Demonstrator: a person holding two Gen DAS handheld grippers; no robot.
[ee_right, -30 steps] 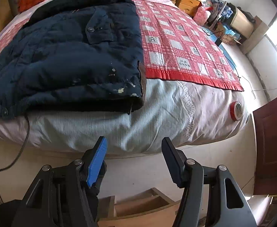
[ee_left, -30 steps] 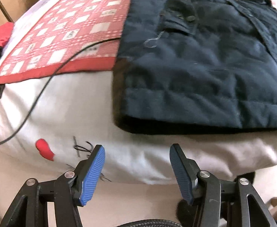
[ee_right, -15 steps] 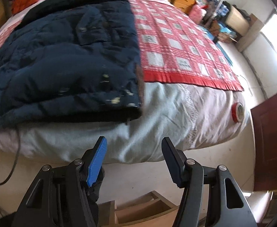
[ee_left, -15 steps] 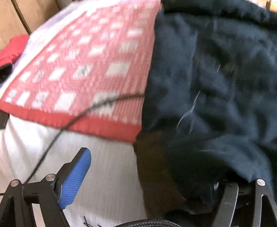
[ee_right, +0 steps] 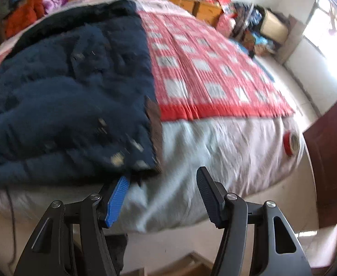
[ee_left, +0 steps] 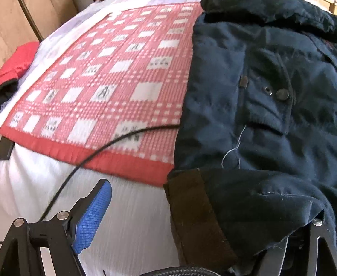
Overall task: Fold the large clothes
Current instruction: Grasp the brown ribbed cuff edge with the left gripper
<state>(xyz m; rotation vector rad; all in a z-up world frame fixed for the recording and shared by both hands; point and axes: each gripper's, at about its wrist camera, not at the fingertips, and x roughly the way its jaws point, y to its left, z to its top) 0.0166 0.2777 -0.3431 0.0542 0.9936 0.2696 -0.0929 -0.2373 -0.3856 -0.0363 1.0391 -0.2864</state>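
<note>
A padded navy-blue winter jacket (ee_left: 272, 105) with a dark collar lies spread on a white-sheeted bed (ee_left: 134, 218), its hem at the near edge and one side overlapping a red-and-white checked quilted mat (ee_left: 113, 87). A thin black cable (ee_left: 81, 163) runs across the mat and sheet and disappears under the jacket's edge.

Left gripper (ee_left: 191, 230): jaws wide. The blue ribbed left finger (ee_left: 92, 218) stands clear over bare sheet; the opposite finger is hidden beneath the jacket's near corner, where a brown lining strip (ee_left: 191, 214) is turned outward. The corner therefore lies between the jaws but is not pinched.

Right gripper (ee_right: 161, 197): jaws also wide. Its blue finger (ee_right: 117, 197) sits just at the jacket's other hem corner (ee_right: 143, 161), the black finger (ee_right: 207, 195) over bare sheet (motion blur prevents saying whether the blue finger touches cloth).

Step in hand, as judged: taking hold of the two hem corners before the first fold; no fold appears to have been made. The next move calls for closing the left jaws on the corner already straddled, sliding the right gripper further so its corner enters the gap before closing, then lifting both corners together toward the collar. The padding is thick, so a deep bite seems advisable; the cable under the jacket may drag.

A red tape roll (ee_right: 290, 143) lies near the bed's far corner.
</note>
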